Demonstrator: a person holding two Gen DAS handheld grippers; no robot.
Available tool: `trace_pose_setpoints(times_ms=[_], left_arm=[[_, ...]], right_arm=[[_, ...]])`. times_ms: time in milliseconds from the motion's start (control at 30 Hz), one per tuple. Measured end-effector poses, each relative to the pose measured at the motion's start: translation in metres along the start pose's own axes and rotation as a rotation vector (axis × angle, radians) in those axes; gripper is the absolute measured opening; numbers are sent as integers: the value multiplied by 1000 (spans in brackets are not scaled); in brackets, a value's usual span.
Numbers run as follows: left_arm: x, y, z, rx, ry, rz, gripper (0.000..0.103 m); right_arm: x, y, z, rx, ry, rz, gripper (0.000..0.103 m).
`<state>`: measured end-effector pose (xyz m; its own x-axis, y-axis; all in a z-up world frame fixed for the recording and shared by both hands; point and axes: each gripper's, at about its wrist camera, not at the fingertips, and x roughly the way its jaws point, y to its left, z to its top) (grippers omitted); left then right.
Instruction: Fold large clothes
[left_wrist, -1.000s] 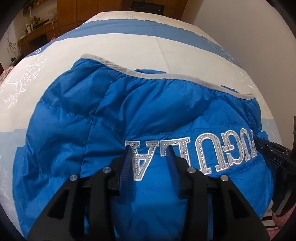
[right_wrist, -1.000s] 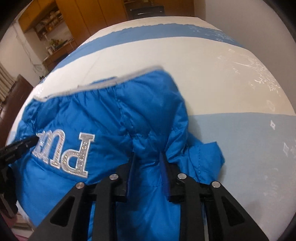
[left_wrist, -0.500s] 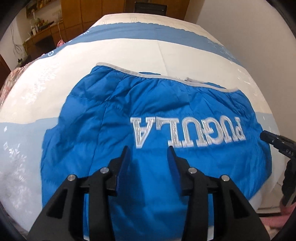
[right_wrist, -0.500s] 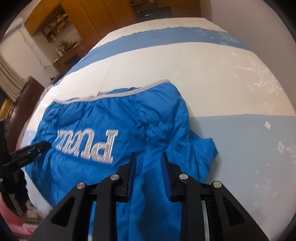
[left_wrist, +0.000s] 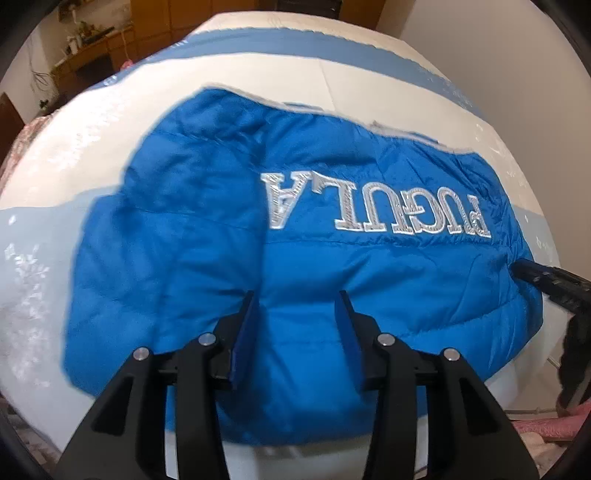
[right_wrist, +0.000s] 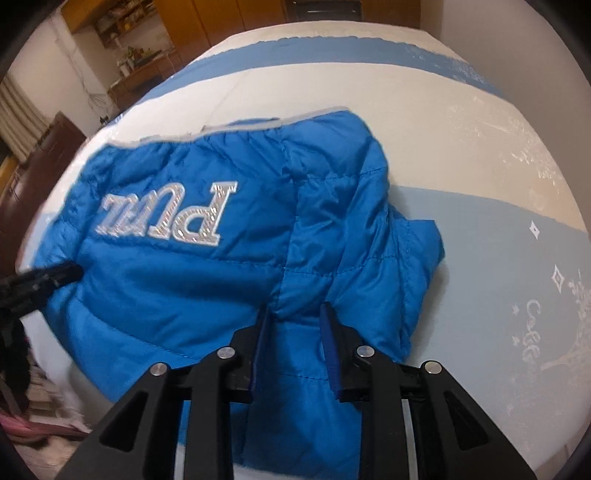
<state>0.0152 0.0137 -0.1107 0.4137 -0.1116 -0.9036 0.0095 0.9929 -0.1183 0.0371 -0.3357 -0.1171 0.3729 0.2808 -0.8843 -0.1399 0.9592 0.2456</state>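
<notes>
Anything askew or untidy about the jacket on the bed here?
Yes. The blue jacket is mostly flat on the bed, but its right side is bunched, with a crumpled flap sticking out past the edge. No damage shows.

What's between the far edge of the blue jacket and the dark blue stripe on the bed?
Only bare cream bedspread lies between the jacket and the stripe, shown in both views.

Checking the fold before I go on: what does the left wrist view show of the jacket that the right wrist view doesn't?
Left wrist only: the whole silver lettering, and the left gripper, jaws opening over flat fabric.

Right wrist only: the bunched sleeve spilling onto the bedspread, with a fold standing between the right gripper fingers.

Both: the blue puffer jacket, grey-edged hem farthest from the cameras.
</notes>
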Motion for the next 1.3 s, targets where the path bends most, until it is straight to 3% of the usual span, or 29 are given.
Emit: trace_pose_setpoints(times_ms=[67,167,600,1167,1300], left_arm=[[-12,6,-1,-9,-17,18,54],[-27,8,-2,-22,-33,57,57],[-51,51,-20,-102,-22,152,63],[-42,88,-37,-278,17,53,69],[-42,102,-46,-364,31,-14,72]], right_arm=[[-13,-4,2,24,-16,26,28],[-26,-8,2,35,-20,25,28],[-21,-14,-10,44,46,-34,28],[15,-26,-21,76,68,-18,27],[14,-25,-20,82,72,-21,27]])
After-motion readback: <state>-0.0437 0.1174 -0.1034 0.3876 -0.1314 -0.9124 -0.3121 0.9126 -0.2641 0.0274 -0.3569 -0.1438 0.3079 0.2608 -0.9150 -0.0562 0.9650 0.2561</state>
